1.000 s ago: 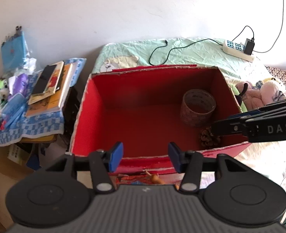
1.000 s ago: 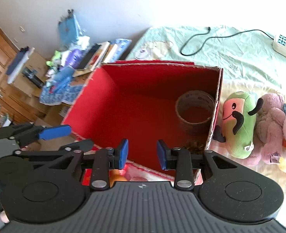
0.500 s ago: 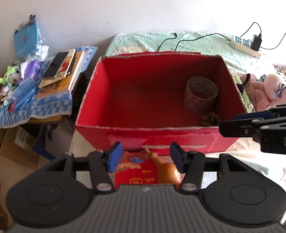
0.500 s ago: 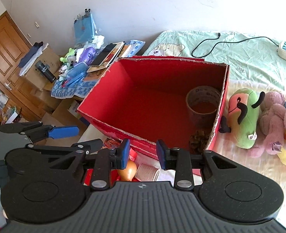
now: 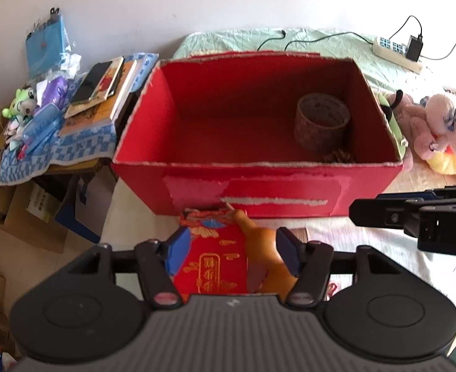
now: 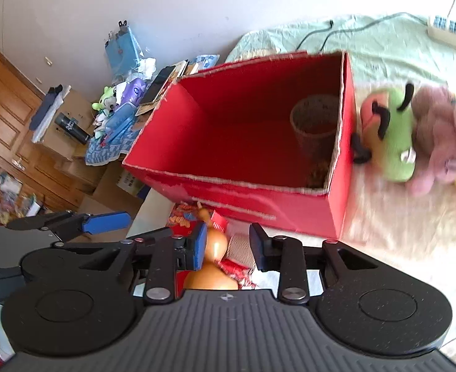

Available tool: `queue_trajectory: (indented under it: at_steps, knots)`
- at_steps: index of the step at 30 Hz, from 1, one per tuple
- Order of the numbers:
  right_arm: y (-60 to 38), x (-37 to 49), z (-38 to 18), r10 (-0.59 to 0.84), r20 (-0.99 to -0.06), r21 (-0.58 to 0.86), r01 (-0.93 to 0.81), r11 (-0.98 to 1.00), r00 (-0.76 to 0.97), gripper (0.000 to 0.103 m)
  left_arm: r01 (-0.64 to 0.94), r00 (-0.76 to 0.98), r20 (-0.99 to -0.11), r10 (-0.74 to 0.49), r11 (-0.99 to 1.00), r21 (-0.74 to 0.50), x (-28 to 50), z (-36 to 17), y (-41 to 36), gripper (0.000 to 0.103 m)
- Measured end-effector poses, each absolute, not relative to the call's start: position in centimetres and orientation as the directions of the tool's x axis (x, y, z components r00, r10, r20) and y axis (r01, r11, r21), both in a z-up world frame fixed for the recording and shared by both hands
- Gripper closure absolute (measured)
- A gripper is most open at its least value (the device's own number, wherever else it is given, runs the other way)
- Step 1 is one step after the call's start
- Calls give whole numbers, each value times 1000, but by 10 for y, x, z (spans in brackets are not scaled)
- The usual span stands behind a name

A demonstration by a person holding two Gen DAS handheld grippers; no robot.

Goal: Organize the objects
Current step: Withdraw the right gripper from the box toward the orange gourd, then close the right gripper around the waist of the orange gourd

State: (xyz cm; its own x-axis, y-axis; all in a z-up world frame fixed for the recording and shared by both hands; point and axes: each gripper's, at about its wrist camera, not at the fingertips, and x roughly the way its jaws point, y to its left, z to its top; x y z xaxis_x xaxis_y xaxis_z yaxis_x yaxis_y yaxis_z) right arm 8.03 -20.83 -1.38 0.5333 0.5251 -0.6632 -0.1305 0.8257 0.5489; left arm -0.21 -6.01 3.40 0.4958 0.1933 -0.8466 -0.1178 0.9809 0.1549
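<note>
An open red box (image 5: 289, 186) (image 6: 258, 192) stands on the bed, holding a roll of tape (image 5: 322, 122) (image 6: 316, 124) and a pine cone (image 5: 339, 156). In front of it lie a red envelope (image 5: 215, 260) and an orange gourd (image 5: 262, 248) (image 6: 214, 248). My left gripper (image 5: 232, 252) hovers open above the envelope and gourd, with nothing held. My right gripper (image 6: 228, 246) is open too, the gourd below between its fingers (image 6: 200, 245). In the left wrist view the right gripper (image 5: 413, 214) juts in from the right.
Plush toys (image 5: 438, 136) (image 6: 392, 136) lie right of the box. A power strip (image 5: 395, 52) and cables rest on the green sheet behind. A cluttered side table with books (image 5: 104, 93) stands left, cardboard boxes (image 5: 26, 204) below it.
Both grippers have drawn back from over the box toward its near side and lowered. The envelope and gourd in front of the box came into view between the fingers.
</note>
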Motion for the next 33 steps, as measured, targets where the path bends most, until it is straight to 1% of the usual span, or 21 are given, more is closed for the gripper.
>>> queue_trajectory:
  at_steps: [11, 14, 15, 18, 24, 31, 33]
  knots:
    - [-213, 64, -51, 601, -608, 690, -28, 723, 518, 69, -128, 433, -884, 177, 983, 135, -16, 2, -55, 37]
    - [-213, 60, -58, 608, -605, 706, -6, 708, 513, 69, -121, 432, -887, 165, 985, 124, -17, -3, -54, 37]
    - [-214, 59, -60, 577, -600, 714, 46, 699, 554, 69, -116, 439, -884, 160, 986, 121, -18, -2, -54, 36]
    - [-217, 54, -67, 597, -585, 742, 65, 667, 549, 69, -99, 455, -885, 99, 993, 60, -23, -1, -51, 32]
    - [-226, 44, -79, 602, -561, 777, 112, 619, 568, 69, -89, 471, -882, 4, 995, -42, -35, -2, -42, 32]
    - [-234, 41, -82, 660, -489, 841, 108, 530, 571, 70, -37, 479, -871, -109, 989, -144, -42, -5, -46, 31]
    - [-235, 44, -81, 677, -461, 862, 107, 496, 573, 70, -2, 485, -859, -164, 982, -189, -43, -5, -49, 28]
